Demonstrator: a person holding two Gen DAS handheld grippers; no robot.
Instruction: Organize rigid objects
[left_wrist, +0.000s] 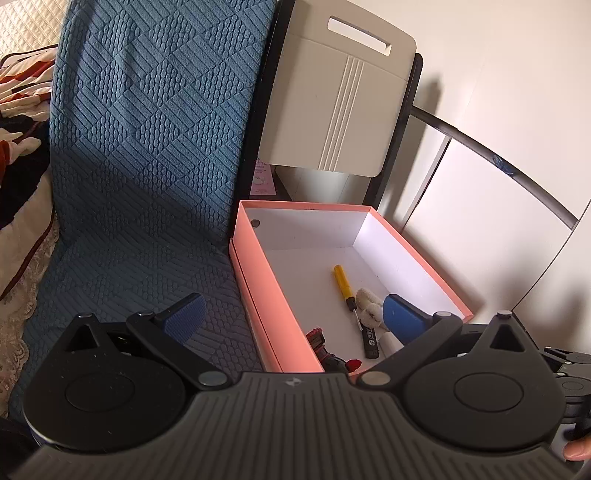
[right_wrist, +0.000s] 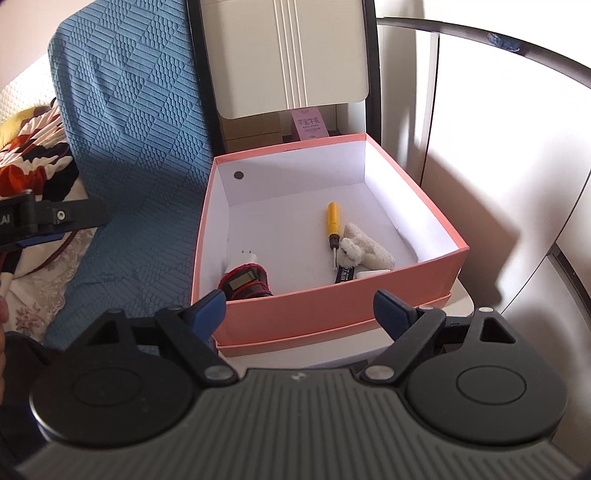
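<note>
Right wrist view looks down into an open pink box (right_wrist: 325, 306) that sits on its own lid on a white stand, pushed against a blue quilted sofa cover (right_wrist: 129, 147). The right gripper (right_wrist: 300, 306) hangs just outside the box's near wall, its blue-padded jaws spread wide with nothing between them but that wall. The left gripper (left_wrist: 291, 317) is also wide apart and empty; in the left wrist view one pad hangs over the sofa cover and the other over the box's interior, so it straddles the box's left wall.

Everything rigid lies on the box floor, ahead of and below both grippers. A yellow-handled screwdriver (right_wrist: 332, 225) lies near the middle, its long axis running from the far wall toward the near wall, tip nearest the grippers. Touching its tip end is a small white plush toy (right_wrist: 360, 251), soft rather than rigid. A black marker (right_wrist: 345, 275) with white lettering lies at the near wall beside a flat white piece I cannot identify. In the near left corner sits a red-and-black gadget with a small screen (right_wrist: 245, 284), with a white plug adapter (right_wrist: 245, 258) just behind it.

My judgement is that the screwdriver is about equally reachable, though the left gripper is already over the box; closing across the handle would need the jaws turned crosswise to that near-far axis.
</note>
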